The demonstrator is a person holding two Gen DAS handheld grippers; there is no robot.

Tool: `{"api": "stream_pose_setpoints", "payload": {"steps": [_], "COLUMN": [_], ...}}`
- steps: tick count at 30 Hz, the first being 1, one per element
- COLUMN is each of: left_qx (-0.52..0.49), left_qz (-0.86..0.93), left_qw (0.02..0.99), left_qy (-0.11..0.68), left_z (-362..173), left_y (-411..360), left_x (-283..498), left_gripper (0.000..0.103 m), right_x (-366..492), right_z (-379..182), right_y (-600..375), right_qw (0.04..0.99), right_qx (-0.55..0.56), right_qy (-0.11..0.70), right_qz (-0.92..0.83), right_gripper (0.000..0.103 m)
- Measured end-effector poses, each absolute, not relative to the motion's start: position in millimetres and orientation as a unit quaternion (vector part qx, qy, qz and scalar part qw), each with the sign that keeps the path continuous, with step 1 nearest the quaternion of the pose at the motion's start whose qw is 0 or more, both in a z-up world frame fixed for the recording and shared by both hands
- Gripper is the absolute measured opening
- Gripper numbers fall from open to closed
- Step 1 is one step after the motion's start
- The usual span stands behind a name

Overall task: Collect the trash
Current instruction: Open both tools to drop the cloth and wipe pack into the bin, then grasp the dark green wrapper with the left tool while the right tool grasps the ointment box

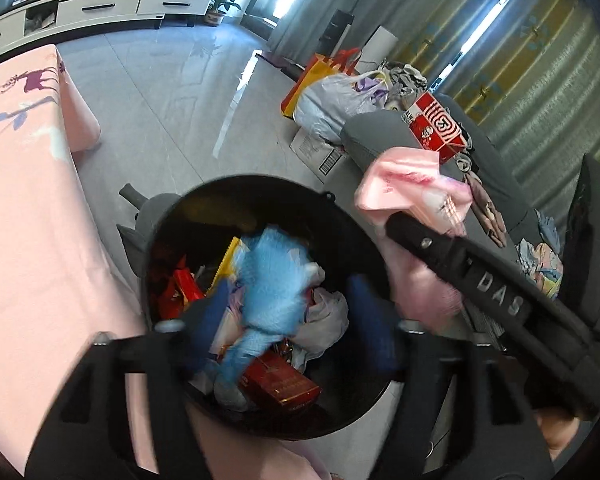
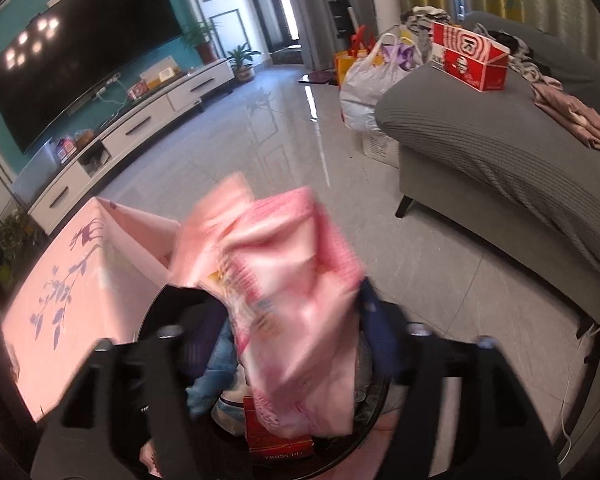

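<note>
A black round trash bin (image 1: pixel 204 208) stands on the floor beside a pink-clothed table. It holds red boxes (image 1: pixel 278 386), crumpled plastic and other trash. My left gripper (image 1: pixel 290 312) hovers over the bin, open, with a blurred light-blue wrapper (image 1: pixel 270 276) between its blue fingertips, seemingly loose. My right gripper (image 2: pixel 296 320) is shut on a pink plastic package (image 2: pixel 284 264) and holds it above the bin (image 2: pixel 160 304). In the left wrist view the right gripper's black body (image 1: pixel 480 276) and the pink package (image 1: pixel 404 184) sit at the bin's right rim.
The pink tablecloth (image 1: pixel 28 216) lies left of the bin. A grey sofa (image 2: pixel 500 136) with a red carton (image 2: pixel 468 56) and clothes is on the right. Full bags (image 2: pixel 364 80) stand on the tiled floor beyond. A TV cabinet (image 2: pixel 148 120) lines the far wall.
</note>
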State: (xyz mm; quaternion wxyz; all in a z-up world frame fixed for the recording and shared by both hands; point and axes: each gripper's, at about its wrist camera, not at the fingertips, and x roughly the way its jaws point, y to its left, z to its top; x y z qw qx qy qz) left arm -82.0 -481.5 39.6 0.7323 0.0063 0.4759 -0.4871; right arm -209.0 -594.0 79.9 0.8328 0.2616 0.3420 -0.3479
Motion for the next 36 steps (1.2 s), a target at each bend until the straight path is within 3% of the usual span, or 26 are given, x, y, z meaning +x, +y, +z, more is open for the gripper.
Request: {"api": "stream_pose_setpoints", "payload": {"steps": [3,7,13,21,25,29,34,36], "left_qx": [0.023,0.002,-0.04,-0.151,-0.175,-0.212,-0.223,-0.218], "left_qz": [-0.476,-0.434,-0.296,-0.067,-0.021,-0.037,-0.071,-0.065], "left_qw": [0.751,0.778,0.848,0.89,0.884,0.871,0.852,0.847], "left_qy": [0.457,0.454,0.438,0.424,0.433,0.442,0.468,0.48], "left_z": [53,69,92,93,81,58,29,18], "left_y": [-463,-417,-279,-46,20,44,40,38], "left_x": [-72,-41,24,102,136,165,191,198], "left_gripper": [0.092,0.094,0.098,0.098,0.096,0.093,0.089,0.08], "right_x": [-206,-193,-144,-21,58,130,211,229], "right_z": [84,92,105,99,99,96,79,68], "right_y": [-592,-580,-532,-403,-326,-253,-168,-147], "right_qw": [0.839,0.851,0.879,0.893,0.885,0.865,0.838,0.827], "right_qx": [0.264,0.245,0.206,0.142,0.122,0.122,0.1,0.093], "right_qy": [0.336,0.334,0.344,0.417,0.45,0.483,0.525,0.544], "right_qz": [-0.336,-0.324,-0.257,-0.091,-0.007,0.066,0.106,0.108], "right_gripper": [0.081,0.084,0.084,0.084,0.08,0.071,0.068,0.068]}}
